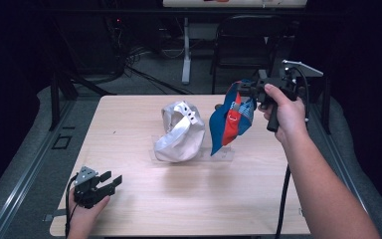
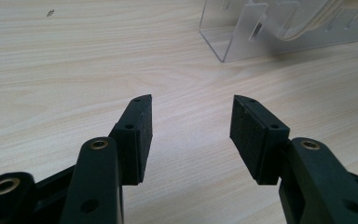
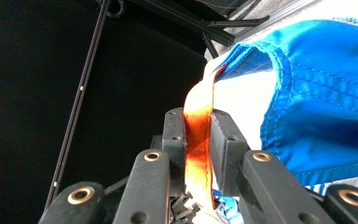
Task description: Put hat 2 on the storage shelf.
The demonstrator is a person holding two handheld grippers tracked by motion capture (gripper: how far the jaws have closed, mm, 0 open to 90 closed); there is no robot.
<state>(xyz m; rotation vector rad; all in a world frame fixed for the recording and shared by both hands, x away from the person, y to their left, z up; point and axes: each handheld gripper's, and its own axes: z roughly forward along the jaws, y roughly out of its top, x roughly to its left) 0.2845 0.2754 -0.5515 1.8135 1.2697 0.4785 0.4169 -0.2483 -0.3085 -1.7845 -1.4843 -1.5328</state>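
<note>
A: Where's the blue-and-orange cap (image 1: 231, 122) rn?

B: Up in the air, far right over the counter (image 1: 129, 209). Right tongs (image 1: 246, 90) clamped on its orange strip, cap hanging below w/ its lower tip just over the clear stand (image 1: 219, 155).

A: Grip solid?

B: Right gripper view says yes: orange band (image 3: 198, 140) pinched flat btwn both pads, blue fabric spilling off to the side.

A: And the left tongs (image 1: 110, 181)?

B: Near left corner, low over the counter, spread apart, nothing btwn them. Left gripper view: bare wood ahead, a corner of the stand (image 2: 228, 46) further off.

A: So how far along?

B: Judging by the scene, abt halfway. White cap (image 1: 179, 133) sits on the stand's left part, looks settled. Colored cap is lifted, not set on anything. Can't tell whether it's coming off or going on.

A: What's left?

B: Prob. bringing that cap to rest somewhere & letting go. Left hand hasn't got a job yet, as far as pics show.
</note>
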